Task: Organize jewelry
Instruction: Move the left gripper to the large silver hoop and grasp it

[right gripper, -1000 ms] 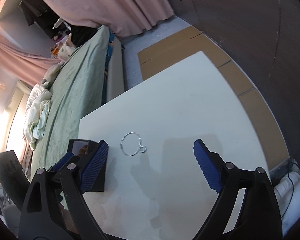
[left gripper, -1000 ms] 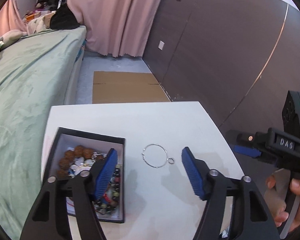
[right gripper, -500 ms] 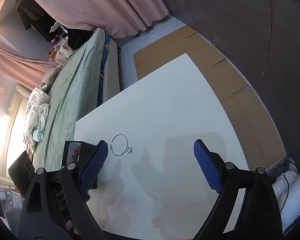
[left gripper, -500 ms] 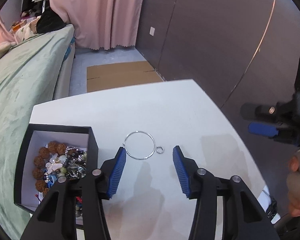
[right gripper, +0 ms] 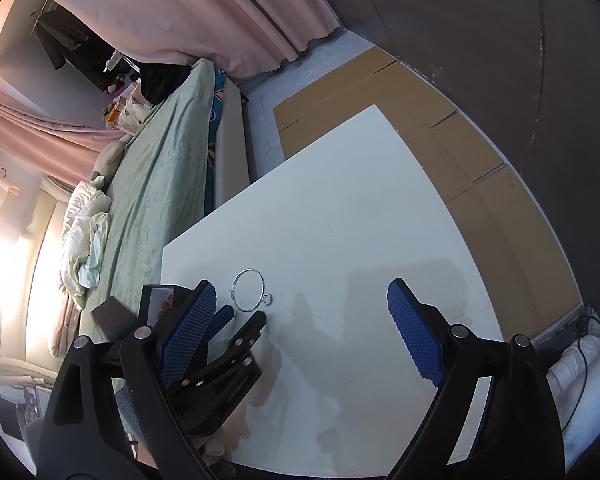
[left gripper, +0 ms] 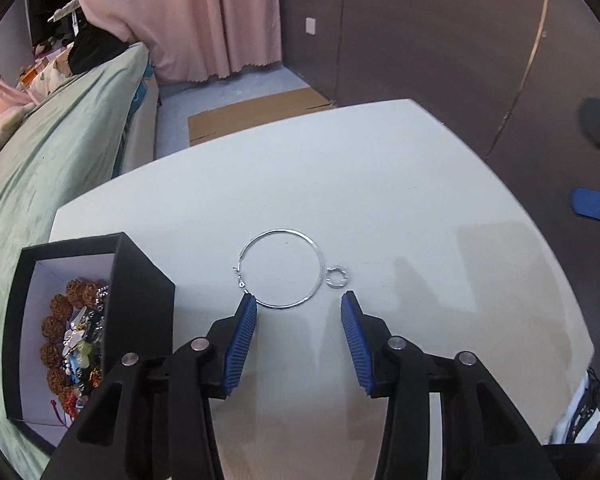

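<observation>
A large silver hoop lies flat on the white table, with a small silver ring just to its right. My left gripper is open, its blue fingertips right at the hoop's near edge. A black box with a white lining holds brown beads and mixed jewelry at the left. In the right wrist view the hoop, the small ring and the left gripper show on the table. My right gripper is open and empty, held above the table.
A green bed runs along the table's left side. Flat cardboard lies on the floor beyond the table. A dark panelled wall stands at the right. Pink curtains hang at the back.
My left gripper has moved right and forward from over the box to the hoop, and its jaws have narrowed. My right gripper has risen and drawn back.
</observation>
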